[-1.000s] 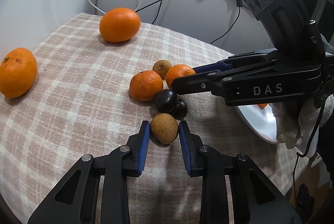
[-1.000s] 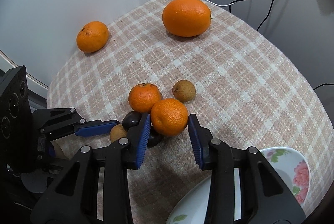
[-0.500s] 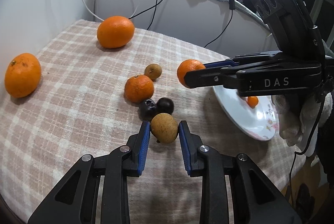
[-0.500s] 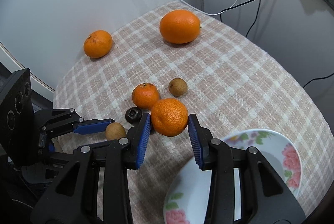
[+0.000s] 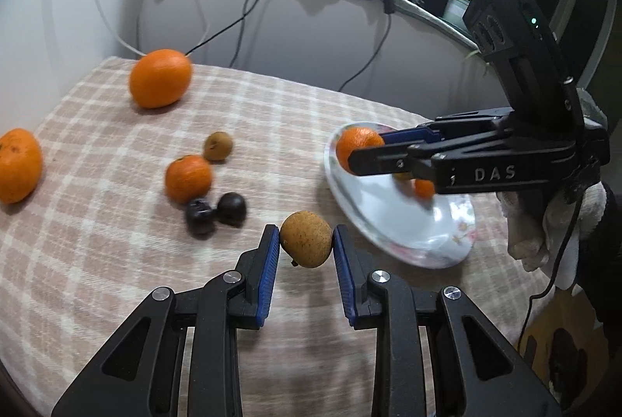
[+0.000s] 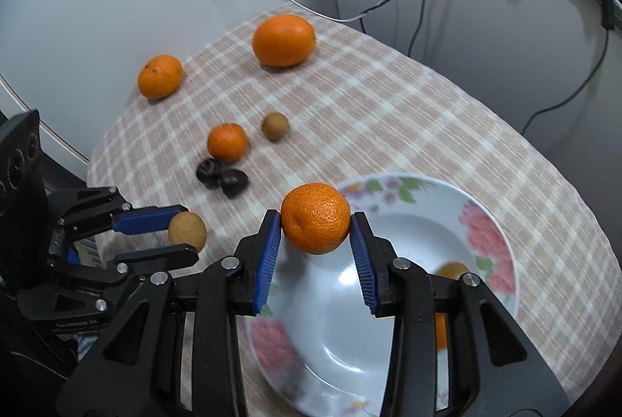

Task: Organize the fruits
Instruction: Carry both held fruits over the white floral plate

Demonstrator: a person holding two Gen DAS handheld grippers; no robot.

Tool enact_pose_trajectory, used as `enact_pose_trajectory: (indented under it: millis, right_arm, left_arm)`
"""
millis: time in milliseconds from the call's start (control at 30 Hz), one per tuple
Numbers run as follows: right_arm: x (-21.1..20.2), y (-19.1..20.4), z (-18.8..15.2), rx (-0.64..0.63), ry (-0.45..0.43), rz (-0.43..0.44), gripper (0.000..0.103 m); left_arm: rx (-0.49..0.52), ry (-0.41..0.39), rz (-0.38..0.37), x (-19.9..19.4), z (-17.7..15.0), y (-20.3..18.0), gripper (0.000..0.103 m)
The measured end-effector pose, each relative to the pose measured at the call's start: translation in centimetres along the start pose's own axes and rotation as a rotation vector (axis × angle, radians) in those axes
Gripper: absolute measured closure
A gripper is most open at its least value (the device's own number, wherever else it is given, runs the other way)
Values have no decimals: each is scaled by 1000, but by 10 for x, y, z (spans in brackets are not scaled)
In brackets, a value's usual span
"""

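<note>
The mandarin (image 6: 315, 218) is pinched between the blue pads of the right tongs (image 6: 315, 222) and hangs over the near rim of the flowered plate (image 6: 490, 222), so the drop that seems to come next turns on one thing: the plate's hollow lies straight ahead of and below those tongs, and a short reach forward should put the fruit over it. The brown fruit (image 5: 306, 239), roundish with no clear long axis, is clamped in the left tongs (image 5: 306, 242) above the checked table (image 5: 97, 261); the plate lies to its right and a little farther off, so the right hand is plainly the nearer one to unload. Whether either fruit touches anything beneath it cannot be told, though both look lifted. On the plate a small orange fruit (image 6: 451, 270) shows only in part behind the right tongs, and how many lie there is unclear. Out on the cloth wait a smaller mandarin (image 6: 227, 142), two dark fruits (image 6: 221, 175), another brown fruit (image 6: 275, 126), and two big oranges (image 6: 283, 40) well apart; motion blur softens them.
</note>
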State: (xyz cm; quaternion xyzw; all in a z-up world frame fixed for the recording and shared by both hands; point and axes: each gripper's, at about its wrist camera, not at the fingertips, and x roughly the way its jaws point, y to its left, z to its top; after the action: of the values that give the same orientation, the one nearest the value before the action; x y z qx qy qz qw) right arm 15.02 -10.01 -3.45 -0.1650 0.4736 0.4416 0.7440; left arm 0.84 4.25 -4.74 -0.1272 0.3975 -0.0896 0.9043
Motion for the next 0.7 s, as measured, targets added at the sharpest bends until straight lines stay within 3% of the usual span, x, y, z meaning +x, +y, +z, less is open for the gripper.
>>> enact_pose_trajectory:
  millis: [700]
  right_arm:
    - [-6,-27,-31,24,22,-26,64]
  left_arm:
    - [90,44,-71,20,-2,-55,76]
